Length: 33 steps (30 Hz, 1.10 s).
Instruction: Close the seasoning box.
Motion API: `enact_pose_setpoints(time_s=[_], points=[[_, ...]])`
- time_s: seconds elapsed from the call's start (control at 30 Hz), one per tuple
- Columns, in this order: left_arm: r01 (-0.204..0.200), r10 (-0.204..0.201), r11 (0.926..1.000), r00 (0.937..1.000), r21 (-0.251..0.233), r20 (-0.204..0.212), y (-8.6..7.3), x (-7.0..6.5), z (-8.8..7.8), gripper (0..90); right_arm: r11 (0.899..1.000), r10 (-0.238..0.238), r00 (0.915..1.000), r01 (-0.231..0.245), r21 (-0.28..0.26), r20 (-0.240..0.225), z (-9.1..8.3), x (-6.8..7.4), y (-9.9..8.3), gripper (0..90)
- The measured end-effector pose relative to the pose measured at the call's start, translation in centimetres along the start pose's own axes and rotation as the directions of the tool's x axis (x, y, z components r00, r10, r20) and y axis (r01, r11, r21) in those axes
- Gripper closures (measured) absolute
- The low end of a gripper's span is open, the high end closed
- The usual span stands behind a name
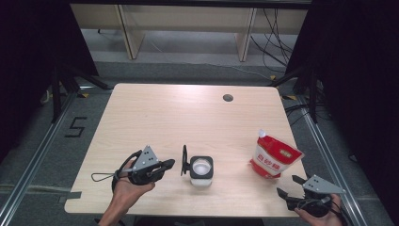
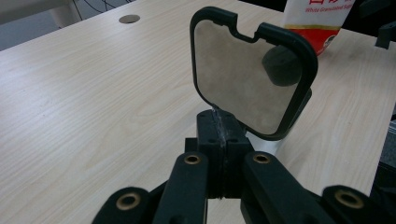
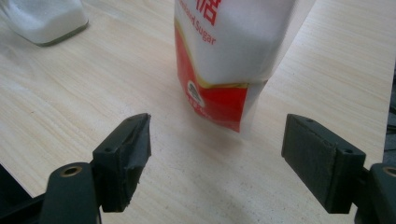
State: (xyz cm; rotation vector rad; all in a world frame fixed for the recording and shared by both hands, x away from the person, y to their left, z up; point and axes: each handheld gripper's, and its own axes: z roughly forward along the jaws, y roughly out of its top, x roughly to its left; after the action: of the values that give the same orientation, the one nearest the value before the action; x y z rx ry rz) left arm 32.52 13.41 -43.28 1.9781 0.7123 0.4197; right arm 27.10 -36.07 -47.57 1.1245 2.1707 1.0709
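The jar [image 1: 202,170] of white grains sits near the table's [image 1: 155,117] front edge, its lid [image 1: 184,160] already flipped open and pinched upright by the left gripper [image 1: 165,165]. At 3 o'clock stands the sugar bag [image 1: 273,155], unpoured; the right gripper [image 1: 289,186], jaws apart, waits at 5 o'clock.

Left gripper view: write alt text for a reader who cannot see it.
The left tongs are shut on the edge of a black-rimmed square lid, holding it upright above a light wooden table. Behind the lid stands a red and white sugar pouch, and a round cable hole marks the table's far side.
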Motion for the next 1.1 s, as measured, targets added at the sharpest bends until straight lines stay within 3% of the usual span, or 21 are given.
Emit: enact_pose_setpoints(time_s=[0.17,0.2,0.23,0.27,0.33,0.37,0.5,0.53,0.57,0.6,0.63,0.9,0.93,1.1], points=[[-0.013,0.013,0.9999,0.9999,-0.002,0.011,0.5,-0.2,0.1,89.2,1.0,0.015,0.9999,-0.015,0.012,0.0,0.0,0.2,0.0,25.4],[-0.016,0.016,0.9999,0.9998,-0.006,0.014,0.8,-0.4,0.2,89.2,1.0,-0.016,0.9999,0.016,0.001,-0.002,0.1,-0.1,0.0,25.4],[-0.017,0.018,0.9998,0.9997,-0.007,0.019,0.9,-0.5,0.2,89.2,1.0,0.027,0.9996,-0.027,0.006,-0.01,0.1,0.1,-0.1,25.4],[-0.02,0.02,0.9997,0.9994,-0.012,0.027,1.0,-0.6,0.2,89.2,1.0,0.001,1.0,-0.001,0.004,-0.007,0.2,-0.1,-0.1,25.4],[-0.021,0.022,0.9995,0.999,-0.022,0.038,1.1,-0.7,0.1,89.2,0.999,0.035,0.9993,-0.035,0.012,-0.012,0.0,0.1,-0.1,25.4],[-0.022,0.023,0.9995,0.9991,-0.022,0.036,1.2,-0.8,0.1,89.2,1.0,0.011,0.9999,-0.011,0.009,-0.008,0.0,-0.1,-0.1,25.4],[-0.022,0.023,0.9993,0.9987,-0.032,0.044,1.5,-0.9,0.0,89.2,1.0,-0.013,0.9999,0.013,0.008,0.0,0.1,-0.1,-0.1,25.5],[-0.022,0.023,0.9994,0.9988,-0.029,0.044,1.5,-1.0,0.0,89.2,1.0,0.017,0.9998,-0.017,0.016,-0.006,0.1,0.1,-0.1,25.6],[-0.028,0.03,0.9991,0.9982,-0.031,0.052,1.6,-1.0,0.1,89.2,1.0,-0.003,0.9999,0.003,0.013,-0.014,0.1,-0.1,-0.1,25.5],[-0.027,0.029,0.999,0.9981,-0.034,0.055,1.6,-1.1,0.2,89.2,0.999,0.029,0.9995,-0.029,0.027,-0.012,0.1,0.2,-0.1,25.6],[-0.027,0.028,0.9991,0.9981,-0.033,0.054,1.7,-1.2,0.2,89.2,1.0,-0.013,0.9999,0.013,0.009,-0.001,0.1,-0.1,-0.1,25.6],[-0.054,0.055,0.9984,0.9975,-0.02,0.046,2.2,-1.3,0.4,89.1,1.0,-0.01,0.9999,0.01,0.005,-0.002,0.1,-0.2,-0.1,25.5],[-0.056,0.056,0.9983,0.9974,-0.019,0.045,2.3,-1.3,0.5,89.1,1.0,0.013,0.9997,-0.012,0.016,-0.02,0.1,0.0,-0.1,25.6],[-0.067,0.068,0.9976,0.9962,-0.019,0.054,2.5,-1.6,0.9,89.1,1.0,-0.007,1.0,0.007,0.006,-0.005,0.1,-0.2,-0.1,25.6]])
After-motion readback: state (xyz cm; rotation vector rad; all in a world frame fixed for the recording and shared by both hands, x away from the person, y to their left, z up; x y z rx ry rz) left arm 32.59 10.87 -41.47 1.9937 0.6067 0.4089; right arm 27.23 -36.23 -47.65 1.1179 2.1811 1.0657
